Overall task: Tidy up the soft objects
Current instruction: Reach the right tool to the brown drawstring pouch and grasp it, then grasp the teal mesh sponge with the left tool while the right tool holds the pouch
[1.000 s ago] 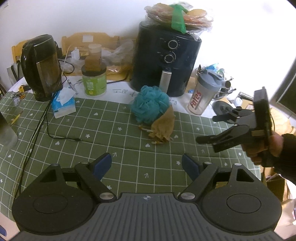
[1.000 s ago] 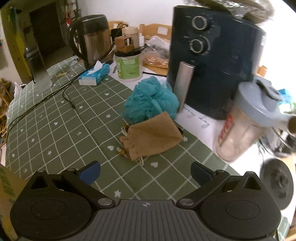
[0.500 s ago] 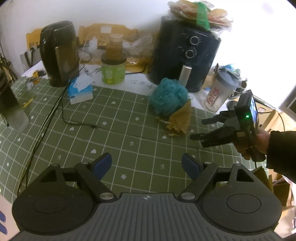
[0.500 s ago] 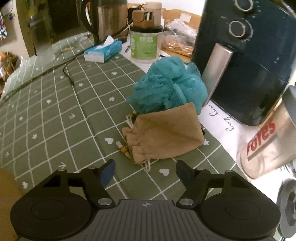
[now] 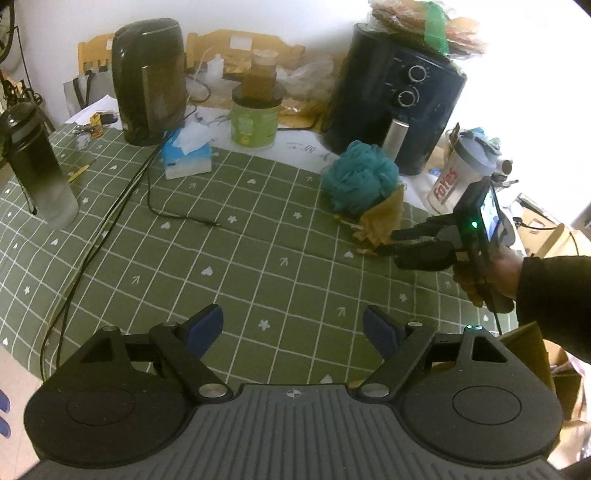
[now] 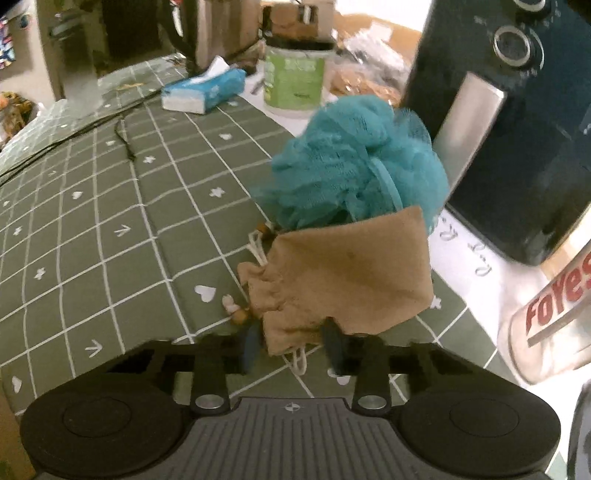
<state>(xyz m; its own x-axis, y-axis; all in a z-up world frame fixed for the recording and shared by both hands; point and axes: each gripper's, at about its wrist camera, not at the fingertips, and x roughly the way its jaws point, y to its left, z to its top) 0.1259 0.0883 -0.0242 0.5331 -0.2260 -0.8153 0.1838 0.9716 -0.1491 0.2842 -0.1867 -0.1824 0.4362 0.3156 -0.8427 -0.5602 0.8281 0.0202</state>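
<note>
Right gripper (image 6: 291,347) has its fingers nipped onto the gathered neck of 1 tan cloth drawstring pouch (image 6: 343,273) lying on the green grid tablecloth (image 6: 110,206) against 1 frilly teal mesh bath pouf (image 6: 354,166), nr a "Foyes" shaker bottle (image 6: 554,314); left gripper (image 5: 293,328) hangs wide apart w/ nothing in it.

A white wall (image 5: 280,22) stands at 12 o'clock; wooden chair backs (image 5: 240,46) rise behind the green checked tabletop (image 5: 258,236).

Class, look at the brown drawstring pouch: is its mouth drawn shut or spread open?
Drawn shut: the brown pouch has a puckered, gathered mouth with cords trailing out.
</note>
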